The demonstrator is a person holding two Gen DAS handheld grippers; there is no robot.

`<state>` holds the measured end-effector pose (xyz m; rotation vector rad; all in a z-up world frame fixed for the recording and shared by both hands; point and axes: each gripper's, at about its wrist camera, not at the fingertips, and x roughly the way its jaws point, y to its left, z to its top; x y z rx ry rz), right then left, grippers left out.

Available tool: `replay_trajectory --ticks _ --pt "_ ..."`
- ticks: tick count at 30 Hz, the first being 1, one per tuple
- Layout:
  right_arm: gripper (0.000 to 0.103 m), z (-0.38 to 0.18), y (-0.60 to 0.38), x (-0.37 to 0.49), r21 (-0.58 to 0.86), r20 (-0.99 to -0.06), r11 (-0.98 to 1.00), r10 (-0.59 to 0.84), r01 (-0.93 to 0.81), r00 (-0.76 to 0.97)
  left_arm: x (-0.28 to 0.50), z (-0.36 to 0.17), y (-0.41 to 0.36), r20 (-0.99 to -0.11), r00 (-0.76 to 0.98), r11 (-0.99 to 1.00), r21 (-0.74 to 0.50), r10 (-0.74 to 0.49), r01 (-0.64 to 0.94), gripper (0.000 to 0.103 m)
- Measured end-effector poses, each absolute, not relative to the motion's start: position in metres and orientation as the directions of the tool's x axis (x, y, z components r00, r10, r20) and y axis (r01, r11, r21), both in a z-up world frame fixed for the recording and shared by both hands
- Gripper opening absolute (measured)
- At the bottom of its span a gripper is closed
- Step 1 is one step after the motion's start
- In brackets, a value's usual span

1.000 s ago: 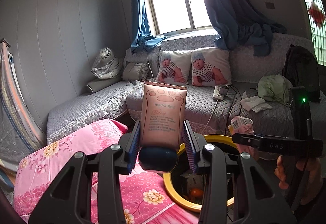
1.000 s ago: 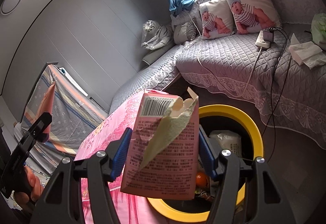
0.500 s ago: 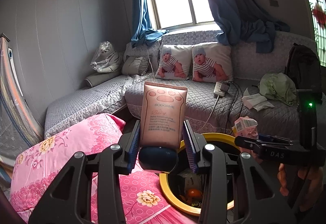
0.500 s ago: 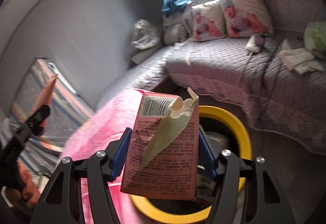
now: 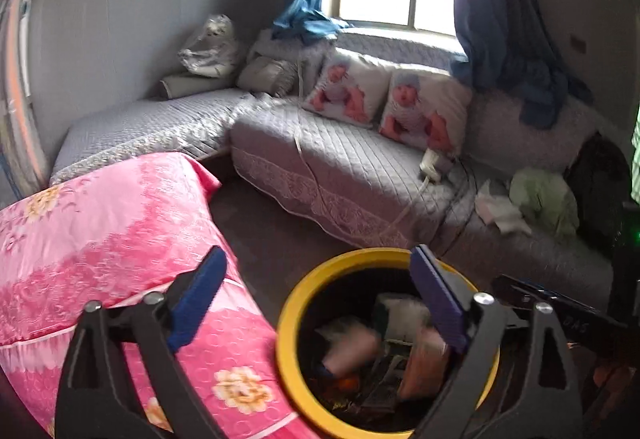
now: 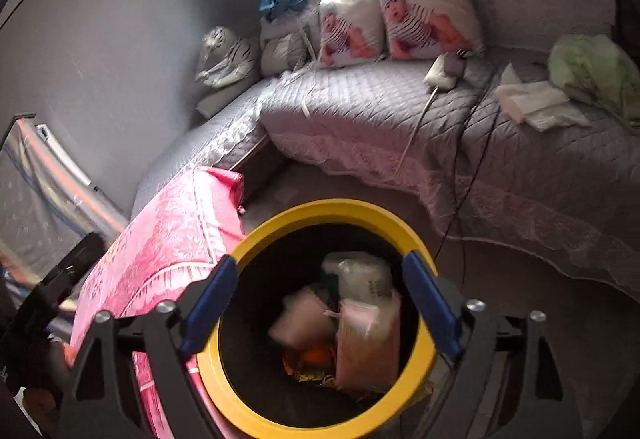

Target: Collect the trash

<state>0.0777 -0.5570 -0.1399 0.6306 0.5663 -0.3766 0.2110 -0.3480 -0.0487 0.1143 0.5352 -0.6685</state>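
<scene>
Now that both tongs have just opened wide and hold nothing, the drop step looks done: the left gripper (image 5: pixel 316 299) and right gripper (image 6: pixel 316 303) hang over one yellow-rimmed bin (image 6: pixel 320 209). Inside lie one pink tube (image 6: pixel 302 319) and one pink carton (image 6: pixel 370 339). Next comes finding more trash.

The left tongs (image 5: pixel 316 299), just opened and empty, hang above the yellow-rimmed bin (image 5: pixel 288 323) holding a blurred pink tube (image 5: pixel 352 353).

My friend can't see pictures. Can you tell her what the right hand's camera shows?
The open right gripper, nothing between its blue pads, hangs over a yellow-rimmed trash bin holding a pink carton, a blurred pink tube and other trash. Beside it lies a pink blanket; behind is a grey sofa.
</scene>
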Motion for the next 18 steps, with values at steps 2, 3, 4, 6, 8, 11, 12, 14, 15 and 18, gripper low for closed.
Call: replay_trajectory --ticks 2,3,4,6,8,11,12,14,15,18 --pt "0.093 -0.127 -0.551 0.068 0.404 -0.583 0.744 -0.239 0.532 0.777 0.207 -0.036 -0.328 -0.453 0.705 0.808 -0.062 -0.546 0.586 0.095" --pt "0.095 -0.123 -0.549 0.066 0.392 -0.580 0.739 -0.263 0.547 0.771 0.204 -0.030 -0.319 -0.429 0.718 0.811 -0.062 -0.549 0.582 0.095" --pt "0.095 -0.118 -0.547 0.066 0.361 -0.587 0.732 -0.303 0.578 0.751 0.199 -0.022 -0.306 -0.398 0.725 0.805 -0.062 -0.562 0.590 0.095" --pt "0.095 -0.111 -0.538 0.072 0.255 -0.595 0.720 -0.409 0.645 0.692 0.191 -0.012 -0.288 -0.371 0.744 0.812 -0.048 -0.555 0.582 0.095" --pt "0.095 -0.111 -0.530 0.082 0.182 -0.576 0.729 -0.465 0.660 0.673 0.181 -0.004 -0.265 -0.343 0.776 0.831 -0.022 -0.529 0.556 0.095" --pt "0.095 -0.124 -0.516 0.107 0.066 -0.623 0.747 -0.487 0.661 0.612 0.168 0.006 -0.226 -0.323 0.823 0.871 -0.012 -0.468 0.491 0.095" --pt "0.095 -0.126 -0.505 0.111 0.076 -0.625 0.772 -0.457 0.631 0.633 0.164 0.010 -0.209 -0.324 0.835 0.885 -0.021 -0.446 0.465 0.095" --pt "0.095 -0.123 -0.480 0.112 0.114 -0.601 0.805 -0.410 0.582 0.686 0.155 0.015 -0.178 -0.320 0.869 0.921 -0.030 -0.377 0.389 0.095" --pt "0.095 -0.118 -0.462 0.111 0.129 -0.574 0.827 -0.388 0.548 0.721 0.149 0.016 -0.161 -0.312 0.890 0.940 -0.032 -0.333 0.341 0.095" --pt "0.095 -0.097 -0.404 0.105 0.155 -0.491 0.885 -0.316 0.438 0.812 0.131 0.019 -0.123 -0.299 0.921 0.967 -0.022 -0.249 0.254 0.095"
